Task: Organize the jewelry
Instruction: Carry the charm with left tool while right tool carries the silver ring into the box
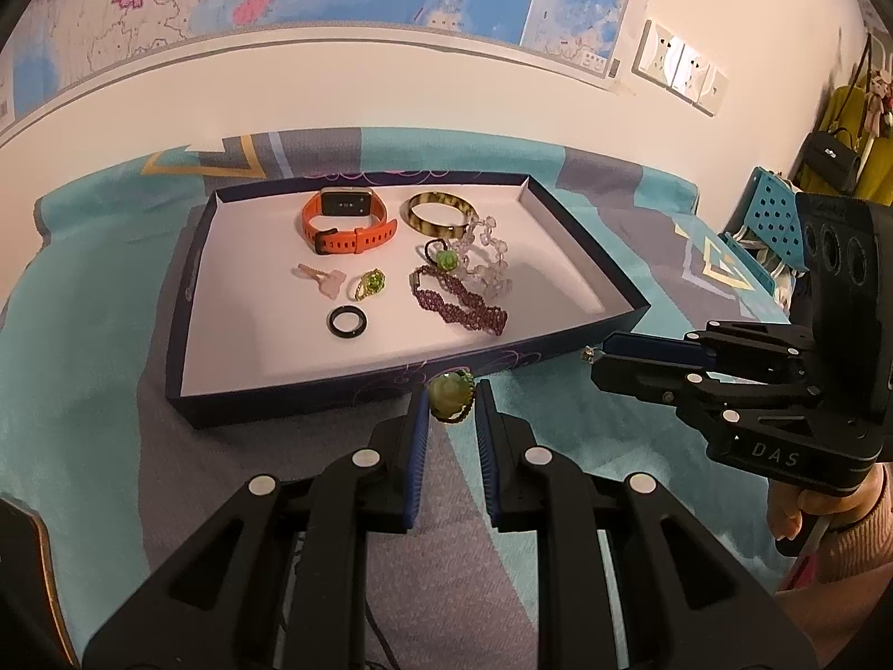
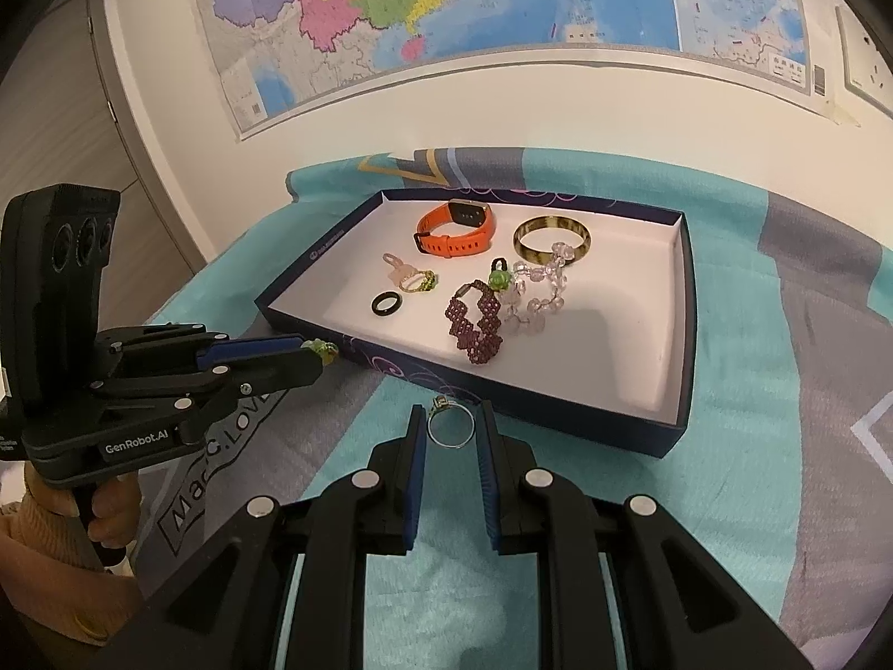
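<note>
My left gripper (image 1: 451, 403) is shut on a ring with a pale green stone (image 1: 450, 394), held just in front of the near wall of the dark blue tray (image 1: 301, 399); it also shows in the right wrist view (image 2: 323, 350). My right gripper (image 2: 450, 425) is shut on a thin silver ring (image 2: 450, 429) before the tray's near wall (image 2: 558, 419); its tip shows in the left wrist view (image 1: 596, 356). In the tray lie an orange watch (image 1: 347, 220), a tortoiseshell bangle (image 1: 441, 215), a clear bead bracelet (image 1: 485, 262), a purple beaded bracelet (image 1: 460, 304), a black ring (image 1: 347, 322) and a green-stone ring (image 1: 369, 283).
The tray sits on a teal and grey cloth (image 1: 83, 391). A pink key-shaped charm (image 1: 326, 279) and a green bead on a black loop (image 1: 443, 258) also lie in the tray. A map hangs on the wall (image 2: 446, 11). Bags hang at the far right (image 1: 837, 151).
</note>
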{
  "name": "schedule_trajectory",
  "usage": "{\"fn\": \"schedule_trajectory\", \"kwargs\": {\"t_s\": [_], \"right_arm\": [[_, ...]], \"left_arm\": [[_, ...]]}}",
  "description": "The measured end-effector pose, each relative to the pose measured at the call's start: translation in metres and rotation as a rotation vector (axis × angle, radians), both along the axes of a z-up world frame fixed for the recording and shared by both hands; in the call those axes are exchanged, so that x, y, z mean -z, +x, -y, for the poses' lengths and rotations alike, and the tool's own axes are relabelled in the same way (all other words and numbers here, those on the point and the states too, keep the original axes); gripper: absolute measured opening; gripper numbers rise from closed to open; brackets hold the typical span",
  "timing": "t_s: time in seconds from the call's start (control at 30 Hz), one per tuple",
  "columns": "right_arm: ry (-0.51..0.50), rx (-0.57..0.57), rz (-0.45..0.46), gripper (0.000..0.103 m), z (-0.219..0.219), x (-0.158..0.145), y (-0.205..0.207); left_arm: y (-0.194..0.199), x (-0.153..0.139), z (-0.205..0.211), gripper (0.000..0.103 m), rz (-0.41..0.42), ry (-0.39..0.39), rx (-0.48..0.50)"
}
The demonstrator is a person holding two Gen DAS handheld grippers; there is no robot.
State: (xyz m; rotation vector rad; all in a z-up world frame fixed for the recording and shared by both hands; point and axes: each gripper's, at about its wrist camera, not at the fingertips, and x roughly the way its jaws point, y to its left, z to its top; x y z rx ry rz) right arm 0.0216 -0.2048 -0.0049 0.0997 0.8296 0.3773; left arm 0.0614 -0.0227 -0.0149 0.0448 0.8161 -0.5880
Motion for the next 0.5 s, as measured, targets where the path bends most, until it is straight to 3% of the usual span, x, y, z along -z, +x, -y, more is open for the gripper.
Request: {"fn": "schedule_trajectory", "kwargs": {"t_s": [0.5], "right_arm": [[-0.004,-0.014,0.025,0.016,-0.005,-0.009,0.007]], "left_arm": [[0.004,-0.011,0.004,0.017,0.030,0.000,-0.002]]}}
